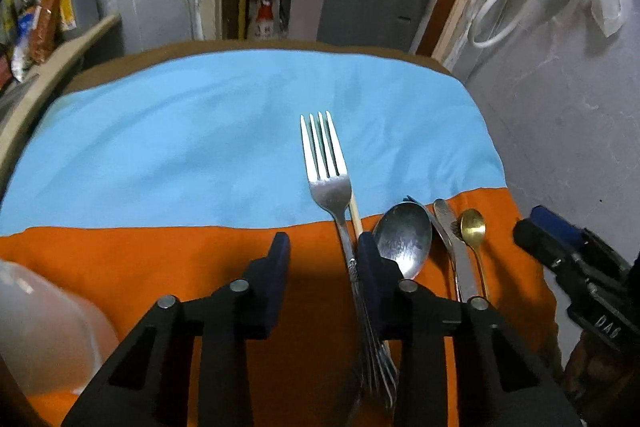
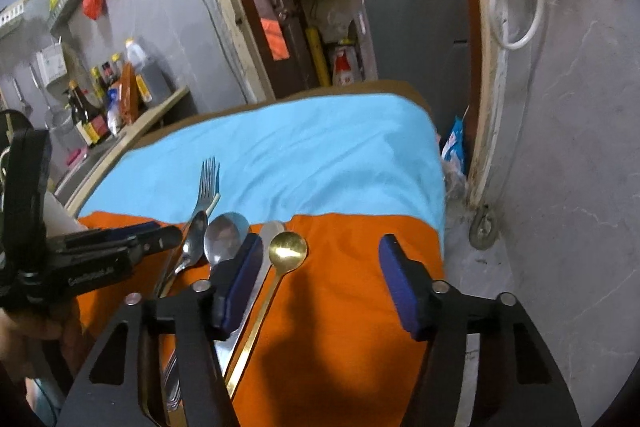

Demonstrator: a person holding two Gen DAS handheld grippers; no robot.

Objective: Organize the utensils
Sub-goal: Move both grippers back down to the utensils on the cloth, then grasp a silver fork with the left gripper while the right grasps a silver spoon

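Utensils lie in a row at lower centre: fork [image 1: 326,163], spoon [image 1: 404,237], knife [image 1: 456,247], gold spoon [image 1: 473,225]. My left gripper [image 1: 322,247] and right gripper [image 2: 320,259] are both open, holding nothing; the sorting seems mostly left.

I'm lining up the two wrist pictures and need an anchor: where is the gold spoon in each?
Left wrist view: the gold spoon lies right of centre on the orange cloth, rightmost of the utensils, beside the knife.
Right wrist view: gold spoon is left of centre, just right of the right tool's left finger.
Shared landmark: the fork lying across onto the blue cloth.
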